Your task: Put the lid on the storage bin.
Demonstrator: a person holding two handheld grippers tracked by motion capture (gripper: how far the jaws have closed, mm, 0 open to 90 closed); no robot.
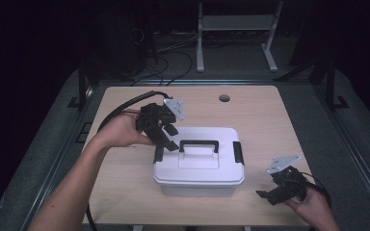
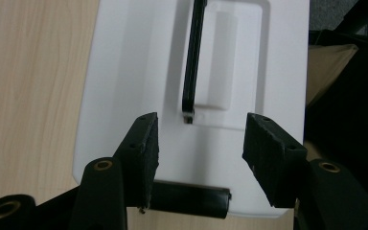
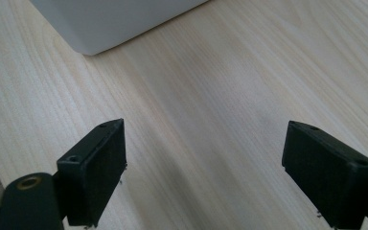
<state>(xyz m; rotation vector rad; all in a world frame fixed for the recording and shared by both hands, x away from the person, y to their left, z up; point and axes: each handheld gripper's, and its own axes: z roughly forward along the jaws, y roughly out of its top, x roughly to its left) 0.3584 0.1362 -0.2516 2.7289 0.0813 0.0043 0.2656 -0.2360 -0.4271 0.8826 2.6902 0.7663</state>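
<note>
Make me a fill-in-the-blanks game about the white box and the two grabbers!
1. The white box has a carrying handle coloured ____.
2. The left gripper hovers over the box with its jaws ____.
3. The right gripper is above the bare wooden ____, apart from the box.
4. The lid of the box is ____, with a black latch at its end.

Missing words: black; open; table; closed

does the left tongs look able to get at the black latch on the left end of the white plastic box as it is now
Probably yes. The left tongs are open above the black latch at that end of the white plastic box; nothing lies between them. The right tongs sit apart on the wooden table.
</note>
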